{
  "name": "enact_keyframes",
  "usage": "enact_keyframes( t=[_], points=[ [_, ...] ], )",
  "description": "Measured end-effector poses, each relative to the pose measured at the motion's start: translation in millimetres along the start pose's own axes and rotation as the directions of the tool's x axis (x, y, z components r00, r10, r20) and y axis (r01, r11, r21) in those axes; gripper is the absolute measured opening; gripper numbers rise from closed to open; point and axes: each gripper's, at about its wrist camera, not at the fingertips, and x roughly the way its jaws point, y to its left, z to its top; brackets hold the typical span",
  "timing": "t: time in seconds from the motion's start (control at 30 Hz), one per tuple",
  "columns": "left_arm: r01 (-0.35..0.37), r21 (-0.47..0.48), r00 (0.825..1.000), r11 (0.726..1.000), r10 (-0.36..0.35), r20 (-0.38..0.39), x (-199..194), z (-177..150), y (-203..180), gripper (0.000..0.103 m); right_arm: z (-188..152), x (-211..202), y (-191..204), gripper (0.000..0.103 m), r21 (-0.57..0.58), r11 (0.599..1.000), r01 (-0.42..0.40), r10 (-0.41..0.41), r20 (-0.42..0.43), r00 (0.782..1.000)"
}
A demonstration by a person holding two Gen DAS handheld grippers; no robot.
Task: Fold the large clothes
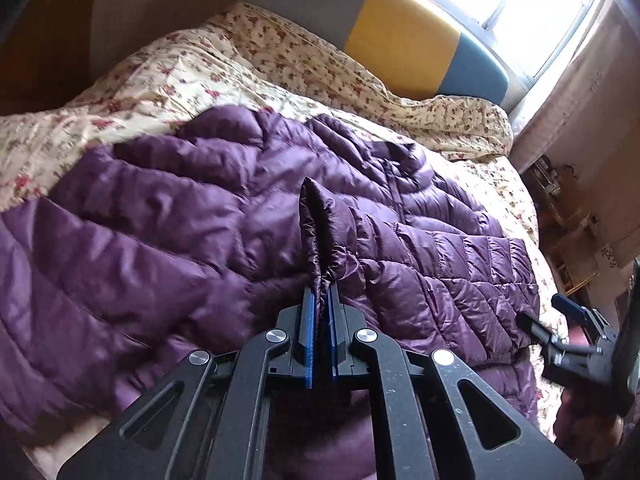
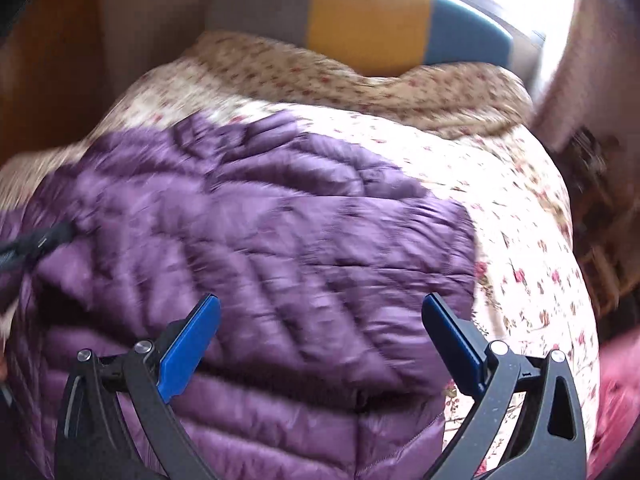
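Note:
A purple quilted down jacket (image 1: 200, 208) lies spread on a floral bedspread (image 1: 168, 76). My left gripper (image 1: 322, 300) is shut on a sleeve cuff (image 1: 316, 220) of the jacket, which stands up between the blue pads. My right gripper (image 2: 320, 308) is open and empty, hovering over the jacket (image 2: 260, 232) near its lower hem. The right gripper also shows in the left wrist view (image 1: 560, 320) at the jacket's right edge. The right wrist view is motion-blurred.
A headboard (image 1: 400, 52) in grey, yellow and blue stands at the far end of the bed under a bright window (image 1: 532, 0). A curtain (image 1: 580, 112) and cluttered shelves (image 1: 568, 208) are to the right. A rumpled floral quilt (image 2: 360, 84) lies beyond the jacket.

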Motion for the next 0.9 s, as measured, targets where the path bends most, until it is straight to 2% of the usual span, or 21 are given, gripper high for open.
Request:
enact_keyframes(
  t=[0.17, 0.37, 0.53, 0.63, 0.7, 0.77, 0.83, 0.9],
  points=[
    [-0.016, -0.001, 1.000, 1.000, 0.016, 0.006, -2, 3, 11, 0.005, 11, 24, -19, 0.098, 0.100, 0.995, 0.004, -0.004, -0.001, 1.000],
    [-0.073, -0.023, 0.997, 0.997, 0.073, 0.014, 3, 0, 29, 0.005, 9, 65, -11, 0.096, 0.113, 0.994, -0.012, 0.017, -0.045, 0.999],
    [-0.119, 0.006, 0.993, 0.993, 0.119, 0.020, 11, -8, 31, 0.006, -7, 87, 2, 0.097, 0.107, 0.994, 0.011, -0.008, -0.028, 1.000],
    [-0.162, -0.019, 0.985, 0.987, 0.163, 0.054, 2, -12, 31, 0.018, -12, 92, 1, 0.097, 0.124, 0.992, -0.001, 0.003, -0.011, 1.000],
    [-0.187, -0.068, 0.976, 0.980, 0.193, 0.102, -13, -16, 32, 0.040, -13, 93, 1, 0.097, 0.126, 0.992, -0.006, 0.007, -0.006, 1.000],
    [-0.199, -0.096, 0.960, 0.975, 0.213, 0.183, -34, -24, 27, 0.051, -14, 93, 1, 0.097, 0.124, 0.992, -0.003, 0.003, -0.002, 1.000],
    [-0.167, -0.055, 0.958, 0.984, 0.175, 0.229, -48, -33, 11, 0.051, -14, 93, 2, 0.098, 0.121, 0.993, 0.000, 0.000, -0.001, 1.000],
    [-0.140, 0.006, 0.966, 0.990, 0.135, 0.221, -47, -35, -6, 0.051, -14, 93, 2, 0.098, 0.119, 0.993, 0.004, -0.004, 0.001, 1.000]
  ],
)
